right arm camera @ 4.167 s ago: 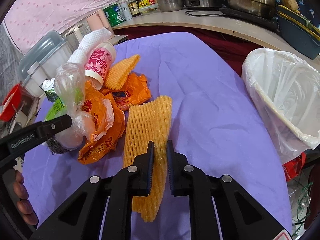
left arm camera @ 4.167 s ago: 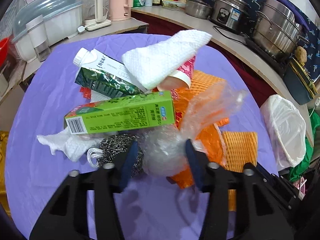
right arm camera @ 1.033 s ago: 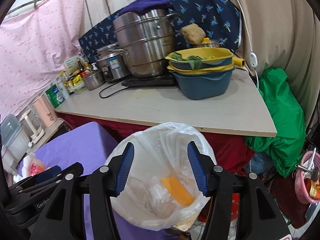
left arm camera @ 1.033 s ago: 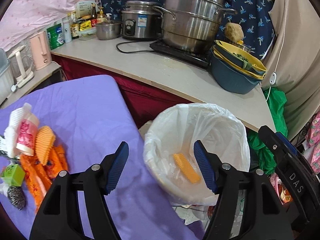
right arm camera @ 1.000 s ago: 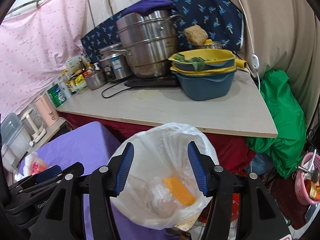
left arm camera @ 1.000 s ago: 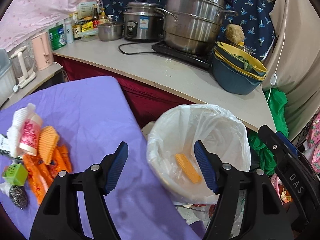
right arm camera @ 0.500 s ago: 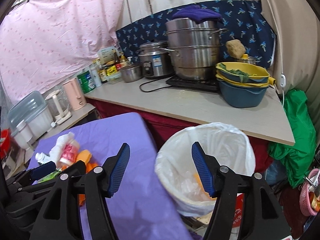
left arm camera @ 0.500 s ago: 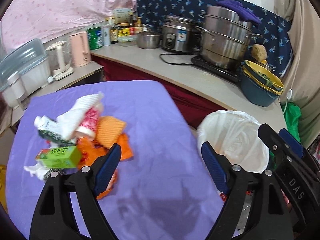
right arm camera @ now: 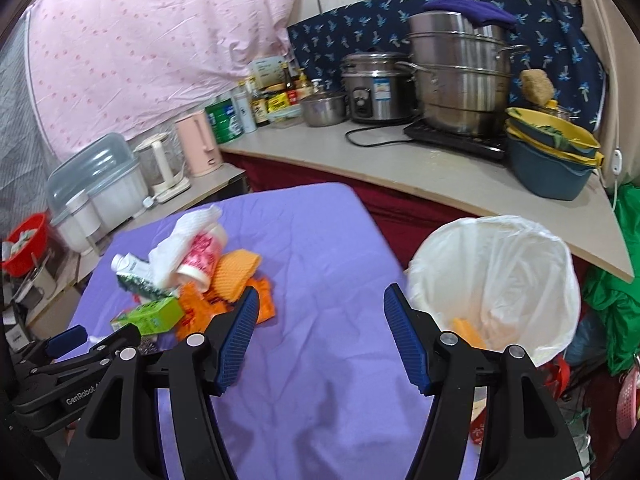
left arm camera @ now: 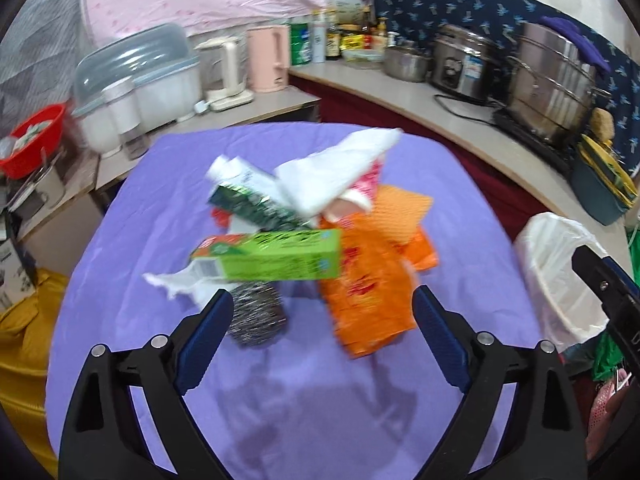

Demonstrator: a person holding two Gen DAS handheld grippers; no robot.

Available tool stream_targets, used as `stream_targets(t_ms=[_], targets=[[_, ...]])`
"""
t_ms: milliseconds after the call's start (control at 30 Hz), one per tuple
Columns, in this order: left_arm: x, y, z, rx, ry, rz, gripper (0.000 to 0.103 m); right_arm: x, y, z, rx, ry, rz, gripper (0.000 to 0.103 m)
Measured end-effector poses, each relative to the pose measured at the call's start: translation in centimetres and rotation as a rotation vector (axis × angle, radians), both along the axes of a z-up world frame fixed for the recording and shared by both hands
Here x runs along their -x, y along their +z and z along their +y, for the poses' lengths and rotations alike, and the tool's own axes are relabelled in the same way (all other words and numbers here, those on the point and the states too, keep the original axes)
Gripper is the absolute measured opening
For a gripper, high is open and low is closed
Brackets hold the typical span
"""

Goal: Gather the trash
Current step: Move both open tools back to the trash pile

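A: Left gripper (left arm camera: 320, 314) spreading wider, nothing between the pads, pointing down at the pile on the purple tablecloth (left arm camera: 304, 412).

B: Nearest to it?

A: Steel scourer (left arm camera: 256, 318) lying just ahead of the left pad, orange wrapper (left arm camera: 368, 296) just ahead of the right pad. Crumpled tissue (left arm camera: 178, 282) resting off to the left. Beyond those, green box (left arm camera: 272, 258) lying across the heap.

B: Further out?

A: Dark green carton (left arm camera: 252, 202), white paper towel (left arm camera: 340, 168) draping over a pink paper cup (left arm camera: 360, 194), yellow foam net (left arm camera: 404, 206) sitting behind the wrapper. All waiting to be collected.

B: And the other side?

A: Right gripper (right arm camera: 320, 334) standing open and empty, hovering over bare cloth. Lined bin (right arm camera: 496, 280) sitting just to its right, beyond the table edge, a yellow piece (right arm camera: 464, 330) lying inside.

B: So, progress?

A: Looking early: little binned, most of the pile remaining.
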State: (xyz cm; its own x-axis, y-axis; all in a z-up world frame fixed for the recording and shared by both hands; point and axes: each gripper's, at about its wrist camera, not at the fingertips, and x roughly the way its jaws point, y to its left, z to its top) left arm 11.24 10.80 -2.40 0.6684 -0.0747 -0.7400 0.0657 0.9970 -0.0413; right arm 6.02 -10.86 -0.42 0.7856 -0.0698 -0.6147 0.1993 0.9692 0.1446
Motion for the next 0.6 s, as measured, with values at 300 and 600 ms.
stream_targets(t_ms=[300, 600], targets=[[-0.7, -3.5, 5.7, 0.016, 0.109, 0.087, 0.091, -2.4, -3.6, 4.5, -0.018, 0.075, 0.088, 0.063], [-1.5, -5.1, 7.5, 0.055, 0.122, 0.121, 0.092, -5.1, -6.7, 6.7, -0.066, 0.115, 0.151, 0.063]])
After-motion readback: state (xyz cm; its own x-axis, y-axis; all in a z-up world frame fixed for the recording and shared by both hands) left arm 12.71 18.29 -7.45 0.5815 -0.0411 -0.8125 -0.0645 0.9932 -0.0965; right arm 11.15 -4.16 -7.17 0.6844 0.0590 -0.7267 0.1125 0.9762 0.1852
